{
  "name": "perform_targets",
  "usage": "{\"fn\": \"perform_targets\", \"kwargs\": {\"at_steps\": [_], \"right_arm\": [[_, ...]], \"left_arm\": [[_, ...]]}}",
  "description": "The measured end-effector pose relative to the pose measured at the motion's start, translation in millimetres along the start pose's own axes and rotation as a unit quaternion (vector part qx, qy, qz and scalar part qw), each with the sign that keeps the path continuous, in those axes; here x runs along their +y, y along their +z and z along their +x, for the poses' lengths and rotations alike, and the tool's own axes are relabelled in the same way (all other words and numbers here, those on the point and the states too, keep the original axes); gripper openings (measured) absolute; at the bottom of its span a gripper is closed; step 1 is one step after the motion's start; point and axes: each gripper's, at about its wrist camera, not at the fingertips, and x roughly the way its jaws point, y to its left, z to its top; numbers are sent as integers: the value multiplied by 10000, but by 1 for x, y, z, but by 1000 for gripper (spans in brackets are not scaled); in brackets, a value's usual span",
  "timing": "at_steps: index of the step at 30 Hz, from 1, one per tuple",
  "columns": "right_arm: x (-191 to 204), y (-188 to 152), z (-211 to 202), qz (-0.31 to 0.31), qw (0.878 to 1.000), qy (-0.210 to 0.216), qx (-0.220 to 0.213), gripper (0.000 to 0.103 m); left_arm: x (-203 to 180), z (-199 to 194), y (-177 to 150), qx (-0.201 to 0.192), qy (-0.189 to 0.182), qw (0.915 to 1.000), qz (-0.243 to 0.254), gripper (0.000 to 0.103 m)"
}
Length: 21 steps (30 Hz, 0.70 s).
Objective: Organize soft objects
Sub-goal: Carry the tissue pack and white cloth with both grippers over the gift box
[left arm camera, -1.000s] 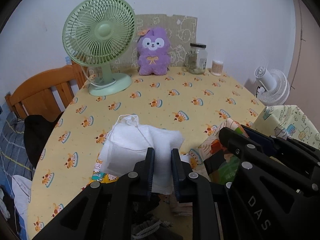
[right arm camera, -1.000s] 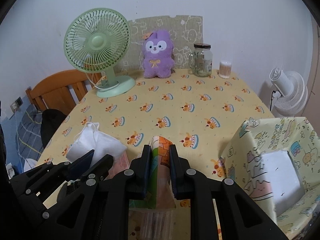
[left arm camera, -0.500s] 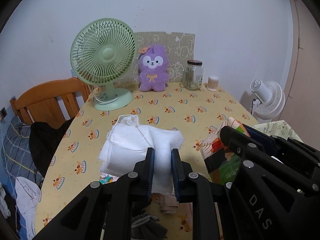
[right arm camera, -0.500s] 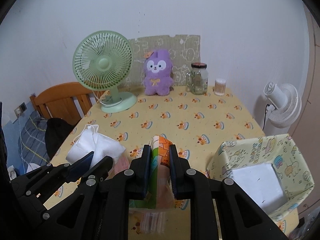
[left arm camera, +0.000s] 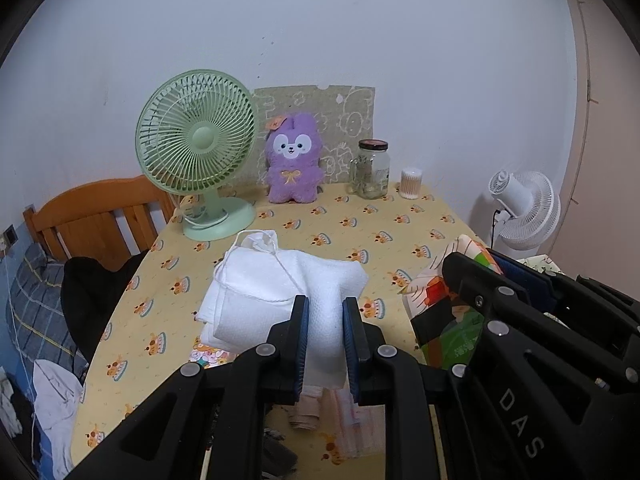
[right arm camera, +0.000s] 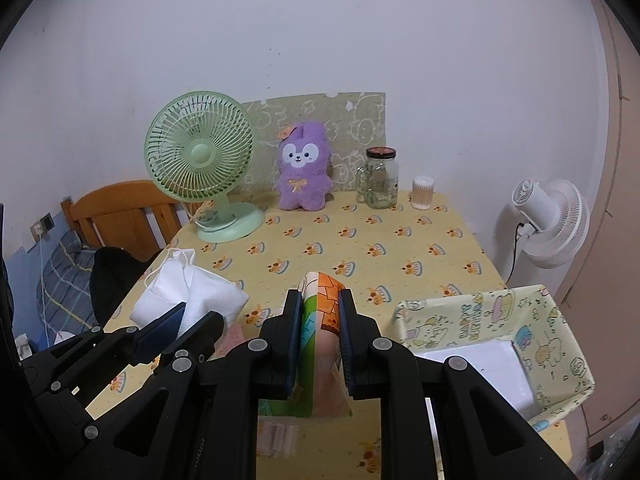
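Here we hold, above a yellow-clothed table [right arm camera: 360,240] set against a white wall, the left gripper [left arm camera: 324,328] clenched on a folded white cloth [left arm camera: 280,288] and the right gripper [right arm camera: 320,320] clenched on a colourful packet [right arm camera: 320,308] standing upright, a patterned fabric box [right arm camera: 540,320] open by the table's right edge.

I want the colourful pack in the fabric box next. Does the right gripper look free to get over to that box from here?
Probably yes. The right gripper, shut on the colourful pack, is held above the table, and the open-topped fabric box sits just to its right with nothing standing between them.
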Motion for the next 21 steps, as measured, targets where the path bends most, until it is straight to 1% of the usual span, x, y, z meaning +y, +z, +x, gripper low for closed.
{"fn": "perform_targets", "kwargs": {"at_steps": [3,12,21], "right_arm": [[-8,1,-4,24,10000,-17,-24,20],[-34,2,-18,37,9998,-112,-164,20],[-59,1,-25,82,9995,-214,-235,20]], "left_arm": [[-10,-2,1,-46,17,10000,40,15],[-38,-7,6,-167,-108,9997,121,15],[-63,-4,7,-206,-177,9994,204,15]]}}
